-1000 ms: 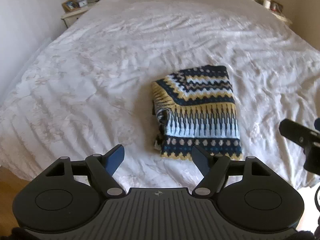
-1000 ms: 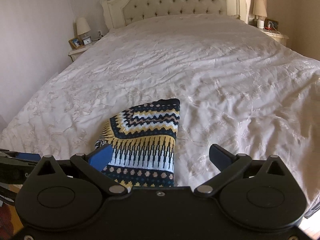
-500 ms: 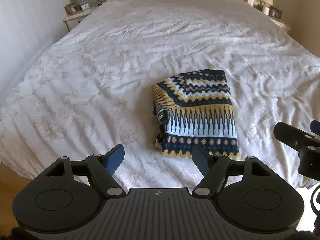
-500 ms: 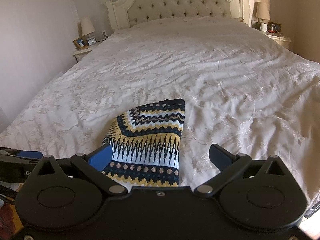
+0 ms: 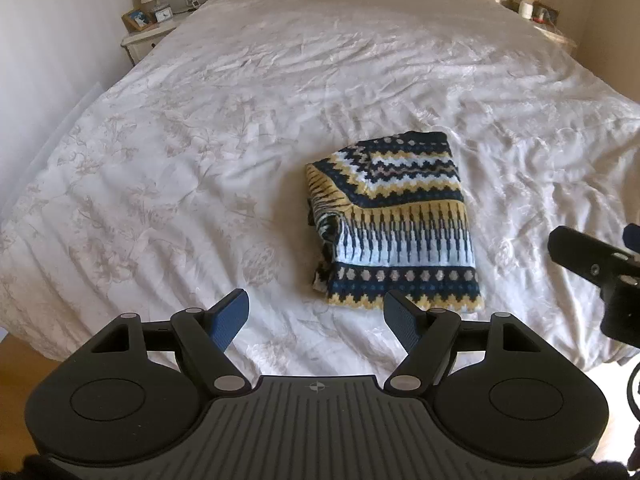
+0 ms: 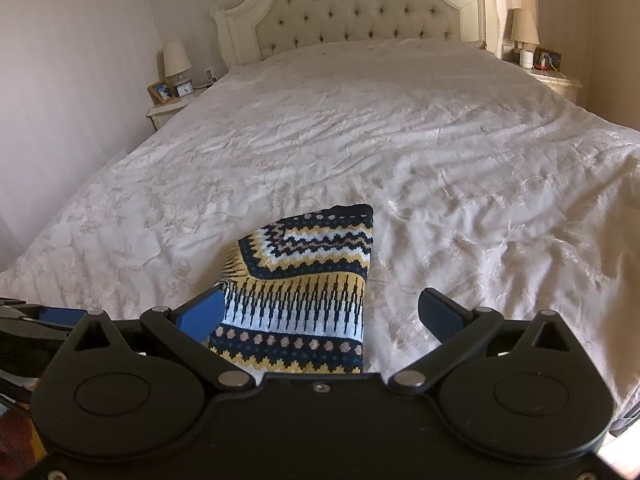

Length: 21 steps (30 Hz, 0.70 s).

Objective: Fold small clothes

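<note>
A folded knit sweater (image 5: pixel 394 220) with navy, yellow and white patterns lies flat on the white bedspread (image 5: pixel 240 140) near the foot of the bed. It also shows in the right wrist view (image 6: pixel 304 288). My left gripper (image 5: pixel 318 316) is open and empty, held back from the sweater's near edge. My right gripper (image 6: pixel 320 316) is open and empty, just short of the sweater's near edge. The right gripper's body shows at the right edge of the left wrist view (image 5: pixel 592 264).
The bed has a tufted headboard (image 6: pixel 360 12). A nightstand (image 6: pixel 168 108) with a lamp, clock and photo frame stands at the left. Another nightstand (image 6: pixel 552 76) with a lamp stands at the right. Wooden floor (image 5: pixel 16 356) shows below the bed's foot.
Both grippers have drawn back and tilted up, so more of the bed and headboard shows. The sweater has stayed in place. Both grippers stay open.
</note>
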{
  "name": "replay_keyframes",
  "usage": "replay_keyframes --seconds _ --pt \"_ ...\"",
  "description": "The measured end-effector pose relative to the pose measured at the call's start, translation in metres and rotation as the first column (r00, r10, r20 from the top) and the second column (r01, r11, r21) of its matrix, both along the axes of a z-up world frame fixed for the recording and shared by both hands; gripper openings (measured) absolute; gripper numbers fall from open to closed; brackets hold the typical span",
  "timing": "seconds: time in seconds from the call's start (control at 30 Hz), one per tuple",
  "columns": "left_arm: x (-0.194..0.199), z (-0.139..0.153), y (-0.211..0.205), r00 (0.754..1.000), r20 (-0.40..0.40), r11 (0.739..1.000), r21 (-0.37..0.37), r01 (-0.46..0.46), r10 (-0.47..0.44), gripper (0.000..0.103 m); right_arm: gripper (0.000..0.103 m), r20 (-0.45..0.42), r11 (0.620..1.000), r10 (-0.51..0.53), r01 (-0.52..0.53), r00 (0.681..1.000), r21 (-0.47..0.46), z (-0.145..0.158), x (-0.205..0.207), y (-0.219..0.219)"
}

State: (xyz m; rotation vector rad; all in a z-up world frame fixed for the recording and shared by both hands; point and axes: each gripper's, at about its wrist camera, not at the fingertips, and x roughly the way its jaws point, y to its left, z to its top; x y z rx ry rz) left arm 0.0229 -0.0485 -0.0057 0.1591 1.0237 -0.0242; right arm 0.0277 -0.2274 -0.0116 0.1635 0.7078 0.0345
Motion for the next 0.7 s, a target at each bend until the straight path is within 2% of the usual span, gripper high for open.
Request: replay_keyframes --seconds 0.13,0.17,0.3,0.37,0.57,0.63,0.7 --pt "0.004 0.000 0.003 1.000 -0.014 0.999 -0.048 -0.007 0.006 0.072 0.102 0.004 1.000 -0.001 0.001 1.000 -0.009 0.002 0.001 0.001" --pt "0.005 0.001 0.004 1.000 -0.013 0.998 -0.055 -0.006 0.006 0.068 0.102 0.005 1.000 -0.002 0.002 1.000 -0.012 0.002 0.002 0.001" --pt "0.009 0.000 0.000 1.000 0.003 1.000 -0.027 0.004 -0.004 0.065 0.102 0.002 1.000 -0.011 0.011 1.000 -0.020 0.002 0.004 0.000" --pt "0.009 -0.001 0.001 1.000 0.023 1.000 -0.029 0.011 -0.011 0.061 0.102 -0.003 1.000 -0.016 0.016 1.000 -0.026 0.001 0.006 0.000" --pt "0.004 -0.005 0.012 0.997 0.081 0.983 -0.179 0.034 -0.019 0.060 0.102 -0.015 0.999 -0.022 0.021 1.000 -0.040 -0.004 0.008 -0.002" --pt "0.001 -0.006 0.013 0.995 0.103 0.982 -0.184 0.032 -0.013 0.060 0.102 -0.022 0.999 -0.027 0.026 0.999 -0.043 -0.005 0.009 -0.003" --pt "-0.001 -0.008 0.012 0.993 0.119 0.987 -0.158 0.028 -0.009 0.060 0.102 -0.029 0.999 -0.032 0.030 0.999 -0.045 -0.007 0.009 -0.004"
